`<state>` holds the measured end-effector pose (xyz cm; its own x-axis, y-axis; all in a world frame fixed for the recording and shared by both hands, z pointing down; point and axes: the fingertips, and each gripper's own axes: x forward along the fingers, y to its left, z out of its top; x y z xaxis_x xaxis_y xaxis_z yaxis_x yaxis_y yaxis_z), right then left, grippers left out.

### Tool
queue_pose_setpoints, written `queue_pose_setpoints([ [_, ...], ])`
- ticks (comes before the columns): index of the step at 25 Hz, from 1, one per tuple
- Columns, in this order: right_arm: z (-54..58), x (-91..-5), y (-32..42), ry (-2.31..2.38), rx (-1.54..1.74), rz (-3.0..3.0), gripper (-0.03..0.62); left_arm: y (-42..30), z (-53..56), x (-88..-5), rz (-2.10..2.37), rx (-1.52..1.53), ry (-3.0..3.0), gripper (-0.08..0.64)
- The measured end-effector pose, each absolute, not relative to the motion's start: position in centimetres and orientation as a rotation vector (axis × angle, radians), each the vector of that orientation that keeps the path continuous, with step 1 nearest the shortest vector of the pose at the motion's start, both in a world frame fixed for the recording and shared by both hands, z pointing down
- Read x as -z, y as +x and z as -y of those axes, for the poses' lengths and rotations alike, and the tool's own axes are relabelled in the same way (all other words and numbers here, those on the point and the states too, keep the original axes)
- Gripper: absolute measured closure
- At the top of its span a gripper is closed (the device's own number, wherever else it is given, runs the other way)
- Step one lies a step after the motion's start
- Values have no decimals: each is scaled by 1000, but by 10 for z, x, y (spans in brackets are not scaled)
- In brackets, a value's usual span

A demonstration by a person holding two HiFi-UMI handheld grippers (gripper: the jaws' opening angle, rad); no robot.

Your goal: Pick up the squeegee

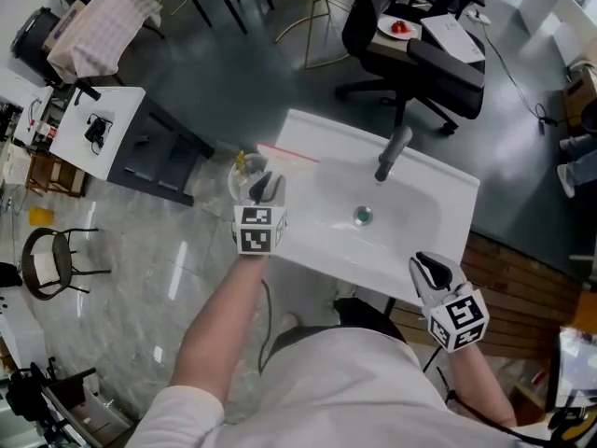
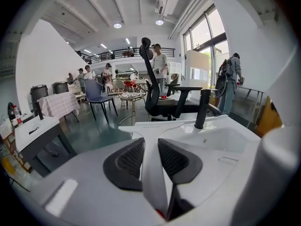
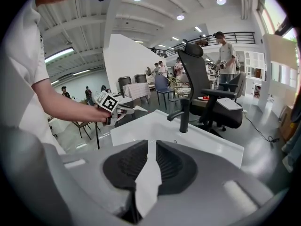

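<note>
The left tongs [image 1: 265, 187] are gripping the white squeegee [image 2: 151, 140] by its handle at the sink's [image 1: 424, 180] left edge, centre frame. The right tongs [image 1: 431, 271] are pinching a white scrap [image 3: 146, 192] over the sink's lower-right rim. Open floor [image 1: 140, 278] is lying at left.

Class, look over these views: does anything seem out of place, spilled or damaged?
Yes: a plate with something red sits on the seat of the black office chair behind the white sink, an odd spot for food. Nothing looks spilled or broken; the squeegee in the left gripper looks intact.
</note>
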<state>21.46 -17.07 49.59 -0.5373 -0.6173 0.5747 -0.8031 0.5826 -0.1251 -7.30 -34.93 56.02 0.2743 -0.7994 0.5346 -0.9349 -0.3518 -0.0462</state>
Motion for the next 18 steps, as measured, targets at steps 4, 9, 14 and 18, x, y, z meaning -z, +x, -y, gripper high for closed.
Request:
queue_pose_setpoints([
  [4, 152, -495, 185, 1133, -514, 2350, 549, -87, 320, -540, 1571, -672, 2306, 459],
  [9, 123, -490, 146, 1137, -496, 2370, 551, -109, 275, -516, 1533, -622, 2347, 459],
  [14, 93, -483, 107, 1143, -465, 2382, 550, -139, 222, -493, 1502, -593, 2369, 459],
  [18, 73, -474, 81, 1168, -435, 2384, 551, -160, 184, -467, 1470, -573, 2417, 459],
])
